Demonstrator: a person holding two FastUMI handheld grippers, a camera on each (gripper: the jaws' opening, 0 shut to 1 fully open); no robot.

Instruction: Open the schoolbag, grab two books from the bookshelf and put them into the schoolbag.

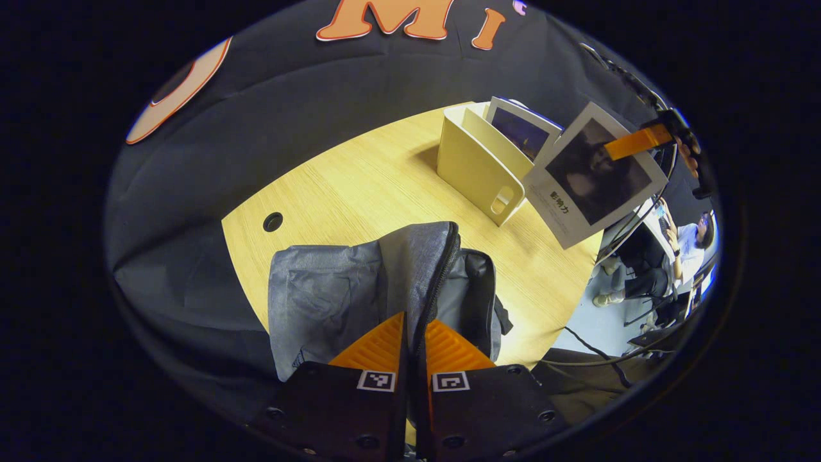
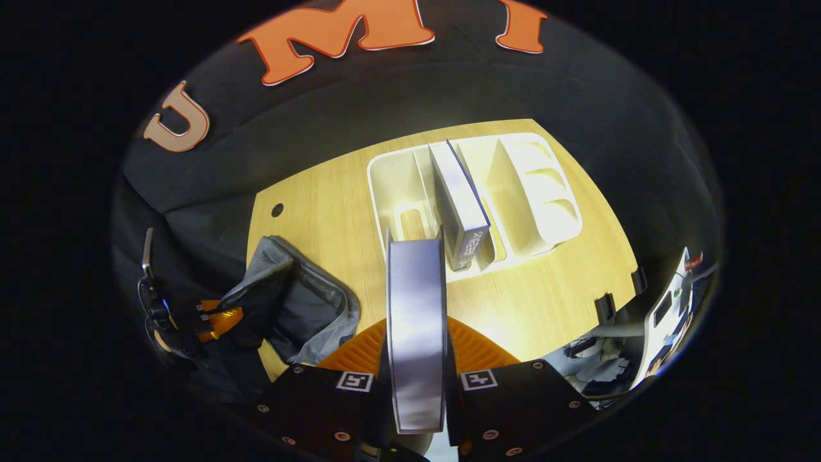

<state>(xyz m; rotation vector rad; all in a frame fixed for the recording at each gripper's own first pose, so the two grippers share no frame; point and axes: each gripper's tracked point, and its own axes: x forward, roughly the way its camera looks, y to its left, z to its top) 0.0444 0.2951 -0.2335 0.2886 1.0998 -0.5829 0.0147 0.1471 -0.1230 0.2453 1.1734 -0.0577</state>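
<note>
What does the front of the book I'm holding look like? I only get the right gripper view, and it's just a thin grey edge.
Observer: In the left gripper view, the thin white-bordered book shows a dark, shadowy picture on its cover.
Operator: Is my other hand holding the bag?
Observer: Yes, the left gripper has its orange fingers pinched on the black zipper edge of the grey fabric schoolbag.
Operator: And the book in the shelf?
Observer: The second book, standing in the white plastic bookshelf, has a dark blue cover.
</note>
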